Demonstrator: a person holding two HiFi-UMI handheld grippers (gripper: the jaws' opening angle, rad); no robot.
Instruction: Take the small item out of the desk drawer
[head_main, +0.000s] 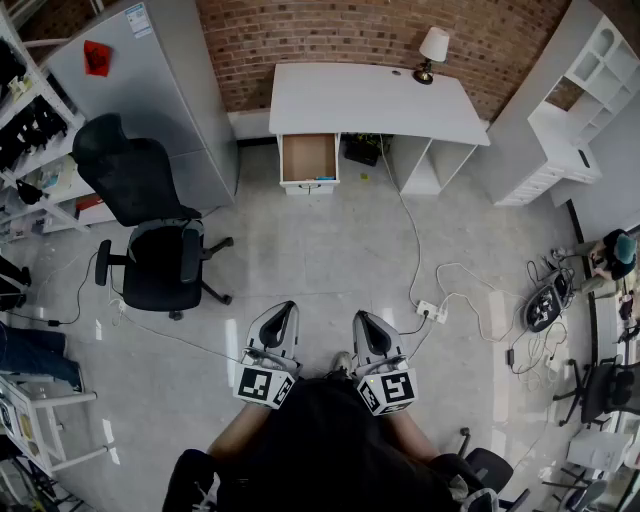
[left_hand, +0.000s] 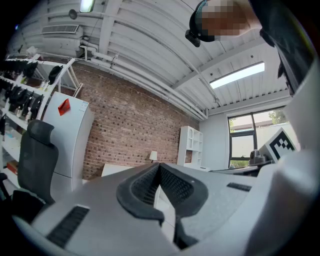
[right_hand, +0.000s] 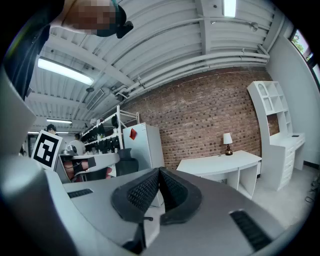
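Head view: the drawer hangs open under the worktop's left end, with a small bluish item at its front edge. Left gripper and right gripper sit well short of the worktop, with only floor between. A chair is off to the worktop's left, cables out front on the right.

Left gripper view: jaws pinched together, nothing in them. The worktop's lamp peeks over them, but the drawer doesn't show.

Right gripper view: closed and empty too. You get the worktop side-on, no look into the drawer.

Bare floor runs to the open drawer; office chair stands left, cables right.
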